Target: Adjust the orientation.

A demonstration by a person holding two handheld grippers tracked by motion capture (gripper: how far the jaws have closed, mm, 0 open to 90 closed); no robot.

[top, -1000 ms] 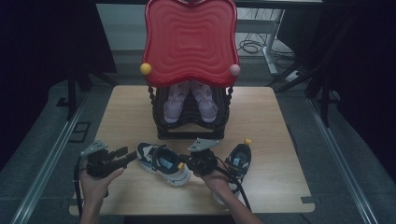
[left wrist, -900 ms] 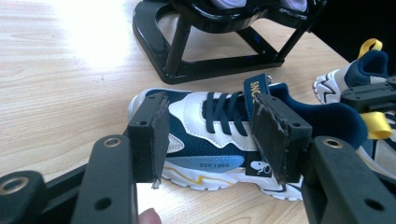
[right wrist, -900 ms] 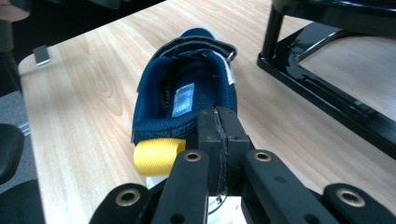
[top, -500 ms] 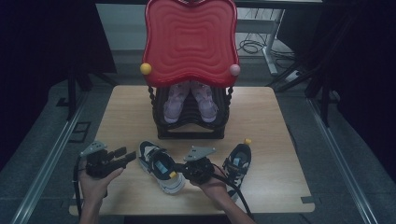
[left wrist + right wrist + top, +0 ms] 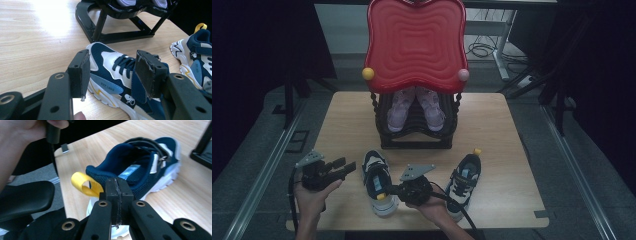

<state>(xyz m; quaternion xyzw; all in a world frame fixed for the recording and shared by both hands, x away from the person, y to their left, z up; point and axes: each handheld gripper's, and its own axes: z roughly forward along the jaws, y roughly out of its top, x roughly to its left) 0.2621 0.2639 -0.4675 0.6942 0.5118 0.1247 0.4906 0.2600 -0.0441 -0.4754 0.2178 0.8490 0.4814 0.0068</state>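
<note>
My right jaws at the heel of the near shoe

My right gripper (image 5: 116,195), jaws pressed flat together with nothing between, sits just behind the navy-and-white mesh sneaker's (image 5: 140,167) yellow heel loop (image 5: 83,183) on the pale wooden table (image 5: 347,125). My left gripper (image 5: 111,72) gapes empty, that shoe just beyond its pads.

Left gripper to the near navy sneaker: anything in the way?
Nothing visible. The left gripper has its jaws open and aimed at the navy sneaker, with bare tabletop between them. The black shoe rack stands farther back.
</note>
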